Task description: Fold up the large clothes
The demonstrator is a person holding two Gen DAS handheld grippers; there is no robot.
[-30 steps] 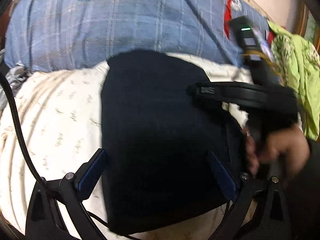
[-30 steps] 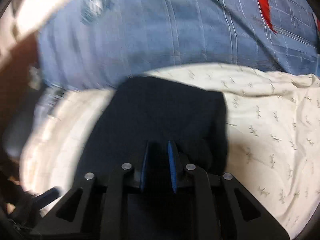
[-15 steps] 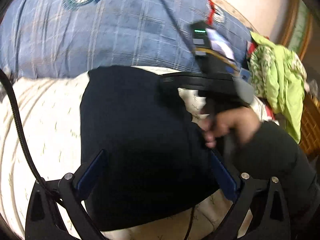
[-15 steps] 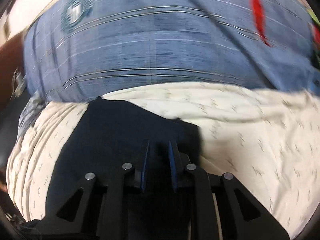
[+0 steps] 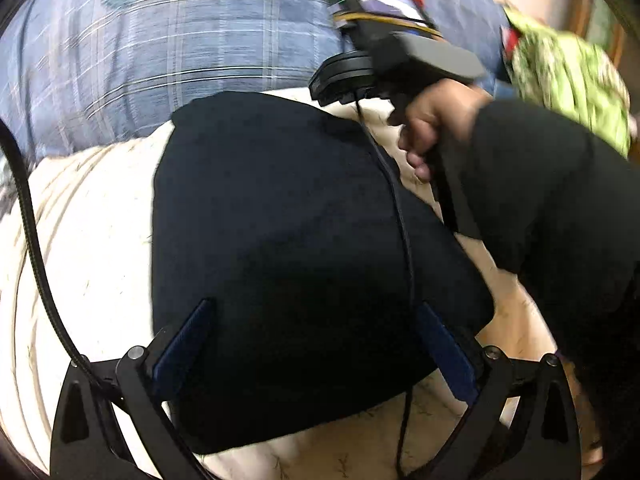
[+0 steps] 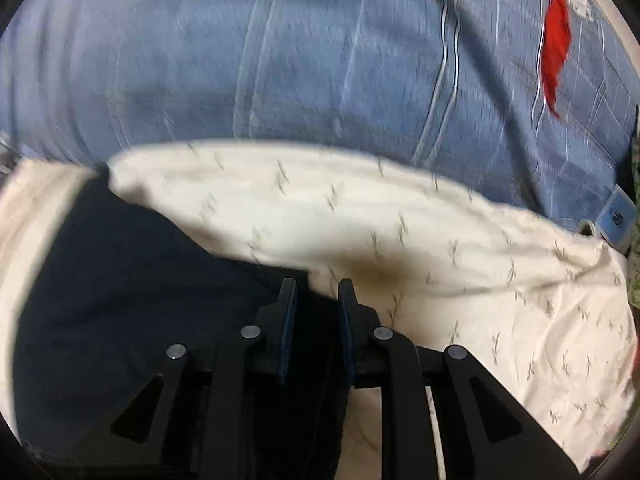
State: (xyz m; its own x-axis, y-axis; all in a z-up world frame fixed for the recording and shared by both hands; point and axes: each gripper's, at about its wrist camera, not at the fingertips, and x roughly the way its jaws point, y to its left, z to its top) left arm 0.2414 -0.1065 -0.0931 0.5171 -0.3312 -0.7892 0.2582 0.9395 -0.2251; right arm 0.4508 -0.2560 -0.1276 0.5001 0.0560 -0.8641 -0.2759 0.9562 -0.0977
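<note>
Left tongs (image 5: 316, 344): jaws spread wide, nothing pinched; both blue pads (image 5: 182, 344) hover over the near part of the dark navy garment (image 5: 280, 240). Right tongs (image 6: 316, 312): jaws nearly together, a fold of the dark garment's edge lying between the pads; whether they press on it cannot be told. Garment: folded to a compact block, lying on the cream patterned sheet (image 6: 440, 280) of the bed, ahead of the left tongs and to the left of the right tongs. Beyond both tongs: blue checked cover (image 6: 280, 60) with a red strip (image 6: 556, 40). Right hand (image 5: 436, 120), black sleeve (image 5: 540, 184), gripping its tool beyond the left tongs' right pad. Green patterned cloth (image 5: 568, 76) further right.
</note>
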